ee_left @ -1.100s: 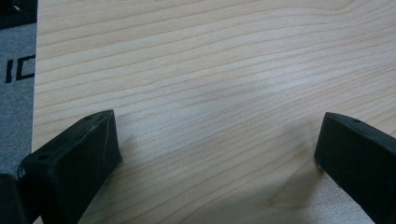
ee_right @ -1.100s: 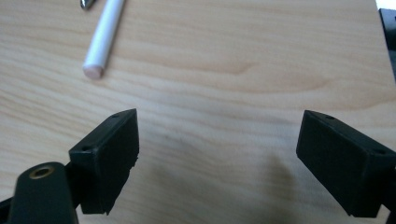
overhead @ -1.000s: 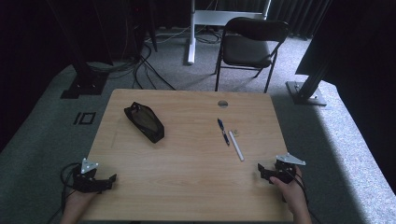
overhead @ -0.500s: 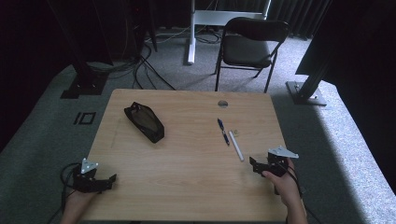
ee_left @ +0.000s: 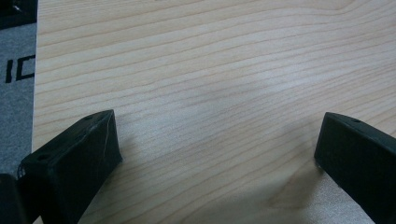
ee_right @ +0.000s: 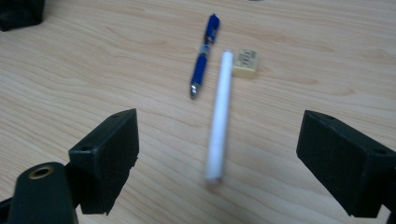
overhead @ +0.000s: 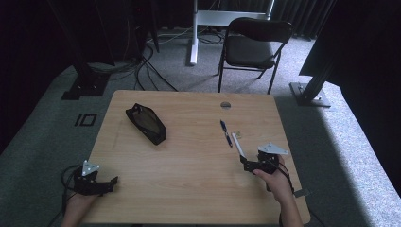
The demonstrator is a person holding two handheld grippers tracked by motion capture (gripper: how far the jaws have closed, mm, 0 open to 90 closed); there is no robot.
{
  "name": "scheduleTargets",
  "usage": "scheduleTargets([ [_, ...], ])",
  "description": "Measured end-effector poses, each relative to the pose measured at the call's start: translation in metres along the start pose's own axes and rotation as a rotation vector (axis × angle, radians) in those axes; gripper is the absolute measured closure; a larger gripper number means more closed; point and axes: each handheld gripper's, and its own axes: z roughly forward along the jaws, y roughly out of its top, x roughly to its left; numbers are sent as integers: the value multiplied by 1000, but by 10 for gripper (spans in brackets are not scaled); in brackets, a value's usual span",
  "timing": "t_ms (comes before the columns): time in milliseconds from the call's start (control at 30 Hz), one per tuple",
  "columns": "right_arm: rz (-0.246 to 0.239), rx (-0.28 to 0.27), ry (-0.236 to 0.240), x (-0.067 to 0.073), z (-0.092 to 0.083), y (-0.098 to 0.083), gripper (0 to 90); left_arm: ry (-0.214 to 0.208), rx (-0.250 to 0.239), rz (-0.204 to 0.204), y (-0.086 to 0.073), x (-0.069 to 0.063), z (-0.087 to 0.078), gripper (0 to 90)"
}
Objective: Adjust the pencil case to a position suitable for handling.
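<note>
Two grippers, jaws apart: right gripper (overhead: 245, 163) low over light wooden desk (overhead: 189, 189), slim white plastic stick (ee_right: 219, 116) lying between its jaws, beside blue pen (ee_right: 203, 57). Left gripper (overhead: 108, 182) at near-left corner.

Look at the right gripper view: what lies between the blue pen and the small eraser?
The white stick lies between the blue pen and the eraser, its far end beside the eraser, in the right gripper view.
</note>
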Motion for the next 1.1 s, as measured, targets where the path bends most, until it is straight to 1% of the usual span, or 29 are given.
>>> scheduleTargets([
  [100, -4, -3, 13, 5, 5, 3, 128, 0, 1, 1, 0, 0, 0, 3],
  [267, -26, -8, 35, 14, 11, 11, 129, 0, 0, 0, 0, 0, 0, 3],
  [433, -34, -20, 59, 26, 19, 18, 129, 0, 0, 0, 0, 0, 0, 3],
  [600, -44, -19, 78, 36, 27, 20, 130, 0, 0, 0, 0, 0, 0, 3],
  [700, -61, -11, 93, 43, 33, 21, 130, 0, 0, 0, 0, 0, 0, 3],
  [733, -61, -11, 93, 43, 33, 21, 130, 0, 0, 0, 0, 0, 0, 3],
  [767, -62, -9, 99, 45, 34, 21, 130, 0, 0, 0, 0, 0, 0, 3],
  [833, -80, -4, 117, 51, 38, 23, 131, 0, 0, 0, 0, 0, 0, 3],
  [933, -106, -3, 129, 59, 43, 27, 132, 0, 0, 0, 0, 0, 0, 3],
  [1100, -115, -10, 160, 73, 53, 32, 133, 0, 0, 0, 0, 0, 0, 3],
])
